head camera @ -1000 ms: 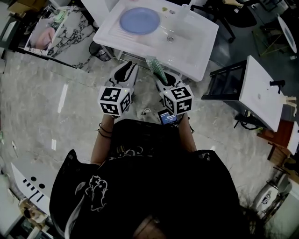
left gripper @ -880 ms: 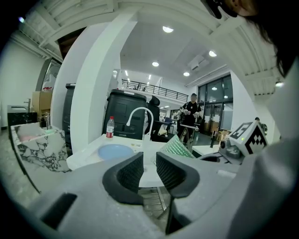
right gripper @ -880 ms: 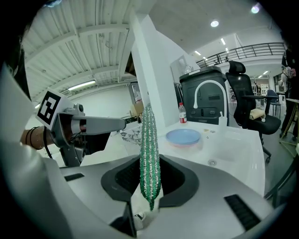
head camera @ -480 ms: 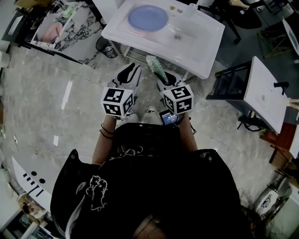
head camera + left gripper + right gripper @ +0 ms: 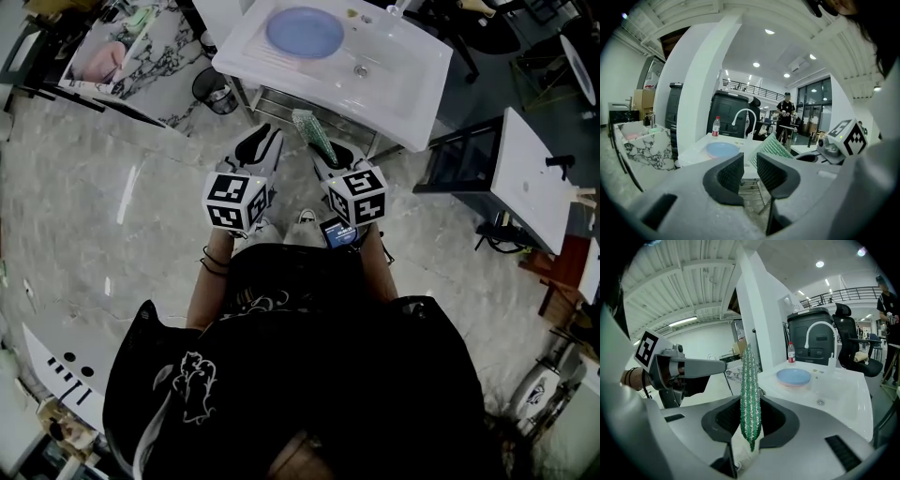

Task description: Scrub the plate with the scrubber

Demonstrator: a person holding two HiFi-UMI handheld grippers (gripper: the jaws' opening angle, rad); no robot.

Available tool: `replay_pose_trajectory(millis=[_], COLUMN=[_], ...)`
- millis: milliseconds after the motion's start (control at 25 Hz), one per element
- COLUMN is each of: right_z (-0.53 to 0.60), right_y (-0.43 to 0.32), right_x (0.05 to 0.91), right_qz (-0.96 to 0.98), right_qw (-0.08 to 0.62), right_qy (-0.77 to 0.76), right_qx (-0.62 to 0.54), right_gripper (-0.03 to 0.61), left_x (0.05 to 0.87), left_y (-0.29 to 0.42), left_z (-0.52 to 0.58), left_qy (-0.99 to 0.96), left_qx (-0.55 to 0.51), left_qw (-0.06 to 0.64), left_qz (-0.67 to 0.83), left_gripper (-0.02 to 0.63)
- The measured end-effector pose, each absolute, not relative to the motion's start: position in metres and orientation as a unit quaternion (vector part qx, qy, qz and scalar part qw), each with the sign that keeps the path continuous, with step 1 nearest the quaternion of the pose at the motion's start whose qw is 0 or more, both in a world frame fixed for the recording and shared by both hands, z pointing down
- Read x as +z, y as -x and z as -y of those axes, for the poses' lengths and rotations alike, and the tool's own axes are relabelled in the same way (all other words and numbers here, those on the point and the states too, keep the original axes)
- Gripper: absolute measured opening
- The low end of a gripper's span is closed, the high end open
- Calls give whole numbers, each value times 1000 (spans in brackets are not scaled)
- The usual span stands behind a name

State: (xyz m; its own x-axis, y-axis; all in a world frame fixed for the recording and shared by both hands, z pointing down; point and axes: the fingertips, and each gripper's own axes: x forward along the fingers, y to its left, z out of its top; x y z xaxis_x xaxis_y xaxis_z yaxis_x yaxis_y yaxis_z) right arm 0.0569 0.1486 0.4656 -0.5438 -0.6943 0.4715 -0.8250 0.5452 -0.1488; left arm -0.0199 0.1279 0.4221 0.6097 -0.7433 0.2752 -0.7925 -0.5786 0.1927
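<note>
Well, on my left the left gripper is empty, its dark ribbed jaws standing a narrow gap apart with nothing between them. Ahead, well apart from both tools, the round pale-blue plate lies flat on the left part of the white ceramic basin. I judge it stiff, smooth, slippery once wet and breakable, so I would pin its rim with the free jaws rather than lift it. To the right, the right gripper pinches the flat green glittery mesh scrubber by its lower end. The scrubber looks light and floppy, so a hold nearer its middle should bend less.
</note>
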Motion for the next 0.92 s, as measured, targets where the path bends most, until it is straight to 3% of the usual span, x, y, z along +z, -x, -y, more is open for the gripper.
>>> replay_pose_trajectory(millis=[920], right_z=[-147], right_y=[-50], right_x=[468], right_qz=[843], right_qw=[200], right_qy=[-468], right_qx=[177], right_gripper=[89], left_x=[425], left_y=[24], left_z=[-117], left_qy=[-901], left_qx=[82], left_qw=[151], left_qz=[399], left_gripper=[98])
